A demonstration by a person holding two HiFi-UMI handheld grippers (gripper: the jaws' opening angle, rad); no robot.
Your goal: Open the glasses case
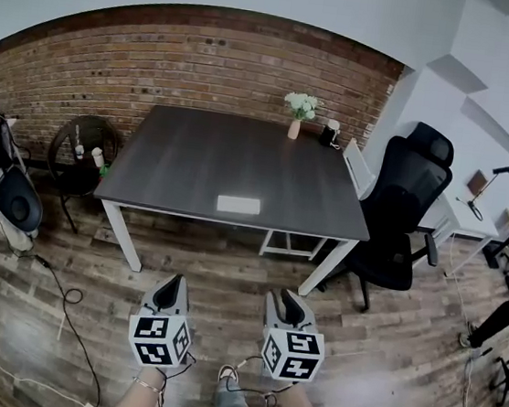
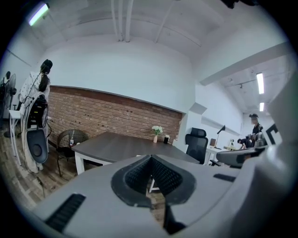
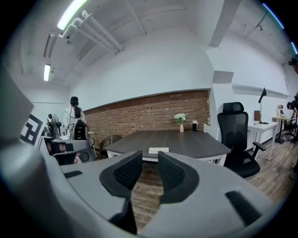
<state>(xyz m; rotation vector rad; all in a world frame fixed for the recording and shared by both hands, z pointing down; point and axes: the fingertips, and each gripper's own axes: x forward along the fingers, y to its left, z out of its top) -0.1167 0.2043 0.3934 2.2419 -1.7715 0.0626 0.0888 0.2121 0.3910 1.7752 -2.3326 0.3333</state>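
Note:
The glasses case (image 1: 239, 205) is a flat white box lying closed near the front edge of the dark table (image 1: 195, 158). It also shows ahead in the right gripper view, glasses case (image 3: 158, 150). Both grippers hang over the wooden floor in front of the table, well short of the case. My left gripper (image 1: 169, 282) points at the table, and in its own view the left gripper (image 2: 150, 160) has its pads meeting at the tips, shut on nothing. My right gripper (image 1: 286, 294) stands beside it; a gap shows between the right gripper (image 3: 150, 162) pads, with nothing in it.
A vase of flowers (image 1: 298, 111) and a dark cup (image 1: 328, 135) stand at the table's far edge. A black office chair (image 1: 408, 208) is at the table's right, a round wicker chair (image 1: 81, 154) at its left. Cables (image 1: 68, 299) trail over the floor at left.

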